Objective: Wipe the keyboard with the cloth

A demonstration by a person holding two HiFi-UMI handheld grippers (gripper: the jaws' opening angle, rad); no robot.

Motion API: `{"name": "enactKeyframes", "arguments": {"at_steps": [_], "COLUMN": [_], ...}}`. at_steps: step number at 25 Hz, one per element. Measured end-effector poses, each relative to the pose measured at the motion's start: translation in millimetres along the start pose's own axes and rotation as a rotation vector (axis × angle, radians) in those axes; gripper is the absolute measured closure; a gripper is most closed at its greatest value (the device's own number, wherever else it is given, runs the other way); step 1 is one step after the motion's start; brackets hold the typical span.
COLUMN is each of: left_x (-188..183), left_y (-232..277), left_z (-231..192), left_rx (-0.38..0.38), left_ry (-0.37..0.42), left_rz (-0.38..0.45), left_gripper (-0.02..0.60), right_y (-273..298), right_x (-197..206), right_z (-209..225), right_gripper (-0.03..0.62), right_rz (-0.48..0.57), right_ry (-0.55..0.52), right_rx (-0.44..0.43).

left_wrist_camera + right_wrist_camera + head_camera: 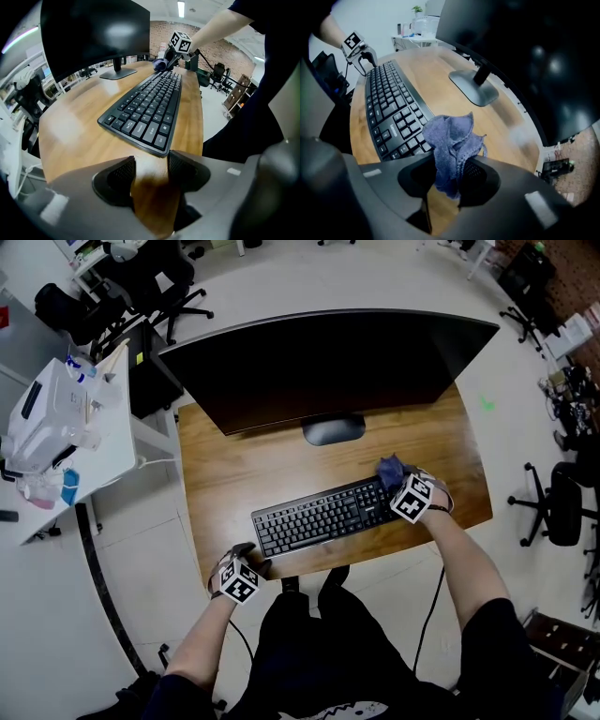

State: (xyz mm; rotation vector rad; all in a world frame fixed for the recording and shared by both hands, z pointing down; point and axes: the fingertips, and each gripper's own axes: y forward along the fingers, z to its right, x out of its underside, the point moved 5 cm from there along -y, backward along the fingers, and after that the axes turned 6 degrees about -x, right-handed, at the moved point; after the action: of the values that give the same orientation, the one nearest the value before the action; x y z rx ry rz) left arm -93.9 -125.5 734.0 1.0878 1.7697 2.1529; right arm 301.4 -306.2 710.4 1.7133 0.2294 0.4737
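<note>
A black keyboard point(323, 515) lies on the wooden desk point(234, 465), in front of the monitor. My right gripper point(394, 476) hovers at the keyboard's right end, shut on a crumpled blue cloth point(389, 468). In the right gripper view the cloth point(452, 140) sticks up from between the jaws of the right gripper point(447, 176), just off the right end of the keyboard point(391, 110). My left gripper point(248, 556) sits at the keyboard's front left corner. Its jaws stand apart in the left gripper view, where the left gripper point(151, 171) shows only bare wood between them, close to the keyboard point(147, 110).
A wide dark monitor point(328, 362) on an oval foot point(333, 430) fills the back of the desk. A white side table point(112, 427) with bottles and a box stands to the left. Office chairs point(150, 287) point(558, 502) stand on the floor around.
</note>
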Motion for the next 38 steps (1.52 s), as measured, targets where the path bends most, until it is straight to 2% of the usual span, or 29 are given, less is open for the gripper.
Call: {"name": "enactKeyframes", "arguments": {"at_steps": [2, 4, 7, 10, 14, 17, 20, 23, 33, 38], "left_x": [-1.4, -2.7, -0.5, 0.0, -2.6, -2.2, -2.3, -1.8, -0.2, -1.7], "left_y": [1.2, 1.7, 0.2, 0.5, 1.2, 1.0, 0.6, 0.3, 0.8, 0.6], "left_z": [0.5, 1.1, 0.8, 0.4, -0.1, -0.1, -0.3, -1.8, -1.3, -1.1], "left_rx": [0.003, 0.005, 0.002, 0.003, 0.01, 0.005, 0.008, 0.011, 0.009, 0.008], "left_ry": [0.002, 0.003, 0.0, 0.002, 0.007, 0.005, -0.002, 0.0, 0.001, 0.005], "left_rz": [-0.007, -0.01, -0.003, 0.001, -0.01, -0.007, -0.01, -0.007, -0.002, -0.01], "left_gripper": [0.354, 0.354, 0.354, 0.354, 0.354, 0.354, 0.354, 0.354, 0.354, 0.354], "right_y": [-6.2, -14.5, -17.8, -15.8, -9.2, 3.6, 10.6, 10.4, 2.8, -3.7], "right_x": [-6.0, -35.6, -115.4, -194.2, -254.4, -265.4, -255.3, -226.7, -77.4, -24.5], "right_z": [-1.0, -19.0, -82.3, -165.5, -248.8, -271.1, -267.5, -246.3, -118.4, -73.6], "right_gripper": [0.462, 0.462, 0.462, 0.462, 0.462, 0.462, 0.462, 0.464, 0.464, 0.464], "right_rz": [0.019, 0.1, 0.258, 0.345, 0.363, 0.313, 0.299, 0.279, 0.146, 0.077], "right_ry": [0.019, -0.005, -0.102, -0.255, -0.45, -0.518, -0.513, -0.483, -0.172, -0.096], "right_rx": [0.024, 0.024, -0.063, -0.172, -0.227, -0.234, -0.238, -0.218, -0.098, -0.037]}}
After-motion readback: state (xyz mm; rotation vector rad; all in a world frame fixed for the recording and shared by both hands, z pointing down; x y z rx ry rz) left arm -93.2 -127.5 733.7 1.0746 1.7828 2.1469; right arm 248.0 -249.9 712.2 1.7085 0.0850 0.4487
